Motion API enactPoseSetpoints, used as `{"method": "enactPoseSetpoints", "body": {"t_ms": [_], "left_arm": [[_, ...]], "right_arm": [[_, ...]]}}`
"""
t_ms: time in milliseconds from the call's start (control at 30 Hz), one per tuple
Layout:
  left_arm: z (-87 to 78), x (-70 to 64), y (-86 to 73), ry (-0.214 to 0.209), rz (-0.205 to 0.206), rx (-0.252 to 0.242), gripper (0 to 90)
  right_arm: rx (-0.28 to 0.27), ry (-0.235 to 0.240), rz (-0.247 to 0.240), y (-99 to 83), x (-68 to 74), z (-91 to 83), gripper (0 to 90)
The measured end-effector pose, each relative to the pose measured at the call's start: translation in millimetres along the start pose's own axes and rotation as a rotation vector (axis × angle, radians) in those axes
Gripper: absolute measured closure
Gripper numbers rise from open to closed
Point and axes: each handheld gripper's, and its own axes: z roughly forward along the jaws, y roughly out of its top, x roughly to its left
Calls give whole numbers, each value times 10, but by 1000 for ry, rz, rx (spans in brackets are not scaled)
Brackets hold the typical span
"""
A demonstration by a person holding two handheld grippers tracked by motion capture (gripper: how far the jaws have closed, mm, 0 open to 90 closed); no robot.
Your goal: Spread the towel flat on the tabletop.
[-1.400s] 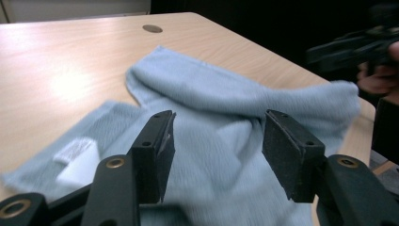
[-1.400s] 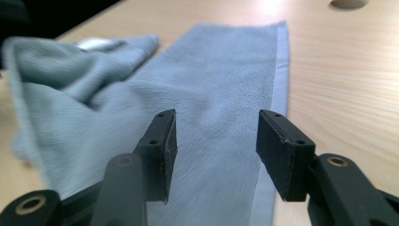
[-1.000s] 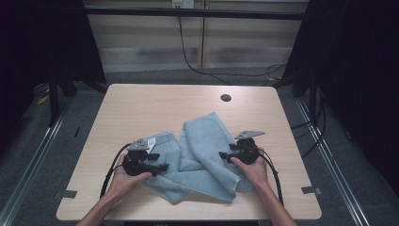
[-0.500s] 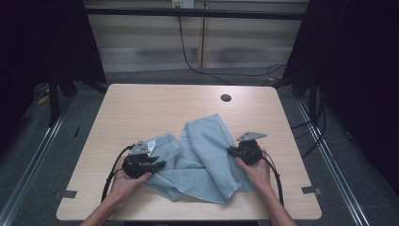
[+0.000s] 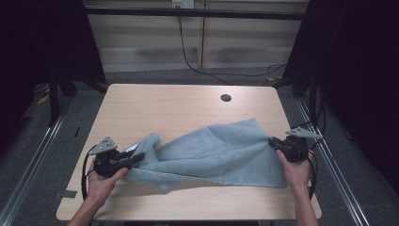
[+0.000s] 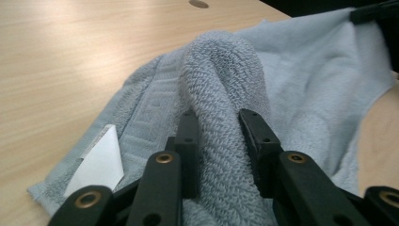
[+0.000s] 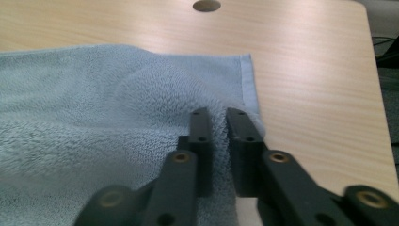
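Currently towel (image 5: 221, 153) lies stretched left-right across the worktop (image 5: 155, 106), near edge. Left claw (image 6: 217, 136) clamps a bunched end, right claw (image 7: 217, 129) pinches the opposite corner; long axis runs between them.

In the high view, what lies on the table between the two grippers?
The blue-grey towel spans the whole stretch from the left gripper to the right gripper, each shut on one end, as the high view shows.
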Motion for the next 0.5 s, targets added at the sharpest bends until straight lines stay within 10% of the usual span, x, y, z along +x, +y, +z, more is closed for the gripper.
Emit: {"method": "enactPoseSetpoints", "body": {"t_ms": [200, 500], "left_arm": [[-110, -66, 95, -47, 6, -88, 541], [346, -14, 296, -30, 25, 6, 411]], "right_arm": [[-50, 70, -10, 88, 173, -82, 564], [77, 218, -116, -48, 712, 186, 548]]}}
